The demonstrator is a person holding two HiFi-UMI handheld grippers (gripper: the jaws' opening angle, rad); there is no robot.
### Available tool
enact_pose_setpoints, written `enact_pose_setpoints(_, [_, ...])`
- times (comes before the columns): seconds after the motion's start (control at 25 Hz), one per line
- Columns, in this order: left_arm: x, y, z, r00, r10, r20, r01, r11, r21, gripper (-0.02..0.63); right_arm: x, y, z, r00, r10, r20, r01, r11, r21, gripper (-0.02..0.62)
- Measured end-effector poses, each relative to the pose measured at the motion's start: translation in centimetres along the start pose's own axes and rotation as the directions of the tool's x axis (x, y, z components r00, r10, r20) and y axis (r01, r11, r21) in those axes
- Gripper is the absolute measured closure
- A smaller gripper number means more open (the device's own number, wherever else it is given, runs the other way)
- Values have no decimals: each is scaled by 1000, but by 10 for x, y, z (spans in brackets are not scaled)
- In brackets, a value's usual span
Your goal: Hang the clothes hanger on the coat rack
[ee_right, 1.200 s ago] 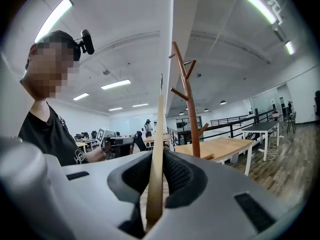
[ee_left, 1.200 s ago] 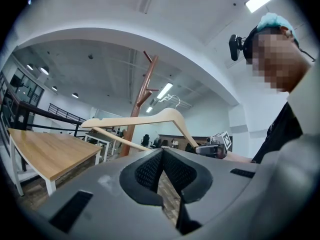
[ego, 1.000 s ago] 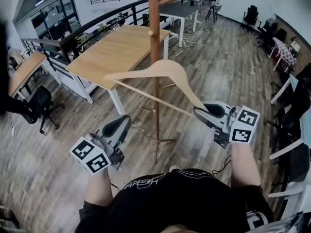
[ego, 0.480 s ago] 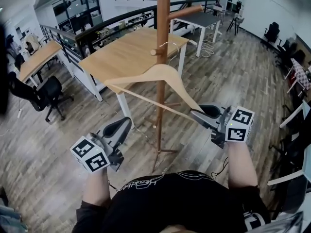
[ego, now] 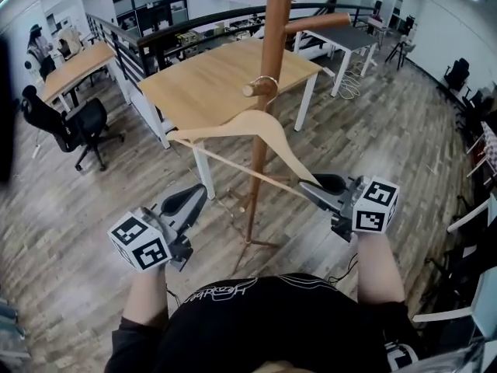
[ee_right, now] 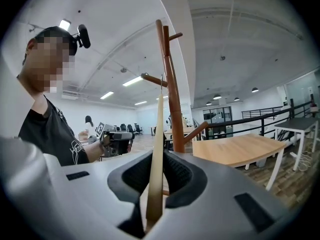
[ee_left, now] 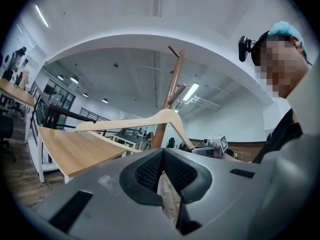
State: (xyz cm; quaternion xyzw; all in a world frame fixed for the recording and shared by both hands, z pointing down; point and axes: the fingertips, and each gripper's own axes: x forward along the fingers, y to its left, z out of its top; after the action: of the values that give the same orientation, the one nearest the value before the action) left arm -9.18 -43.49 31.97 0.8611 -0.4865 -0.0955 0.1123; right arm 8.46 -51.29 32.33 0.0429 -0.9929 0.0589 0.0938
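A wooden coat rack point(ego: 273, 61) stands just ahead of me, a short peg point(ego: 250, 90) jutting left from its pole. My right gripper point(ego: 308, 186) is shut on the right end of a pale wooden hanger point(ego: 233, 127). The hanger's metal hook point(ego: 266, 82) loops at the peg's tip; I cannot tell whether it rests on the peg. In the right gripper view the hanger point(ee_right: 157, 134) runs edge-on between the pads, with the rack point(ee_right: 172, 94) right behind. My left gripper point(ego: 197, 193) hangs lower left of the hanger, shut with nothing in it, its pads meeting at the tips point(ee_left: 161, 153).
A light wooden table point(ego: 202, 84) stands behind the rack, a black railing point(ego: 155, 37) beyond it. A black office chair point(ego: 81, 127) is at the left, more chairs and desks at the right edge point(ego: 474, 255). The rack's feet point(ego: 250, 243) spread on the plank floor.
Both grippers and the hanger have moved forward to the rack. The hook, earlier hidden against the pole below the peg, now shows at the peg's tip.
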Motion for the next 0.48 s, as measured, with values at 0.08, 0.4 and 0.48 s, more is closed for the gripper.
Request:
enact_pose_setpoints(0.08, [0,2,-4,1000,28,-13,-28,1000,6,598,1,-2,-4,1000,2,-8,-2,1000,-5,515])
enact_pose_setpoints(0.4, [-4,5,-16,998,47,-36,-46,999,8,598,5,-8,-15,1000,7,-18,-7,1000,3,515])
enact_pose_setpoints(0.48, [-7,7,-18,998,51,-39,-51,999,2,598,6,-10,-16,1000,-4,-17,4,1000,-11,515])
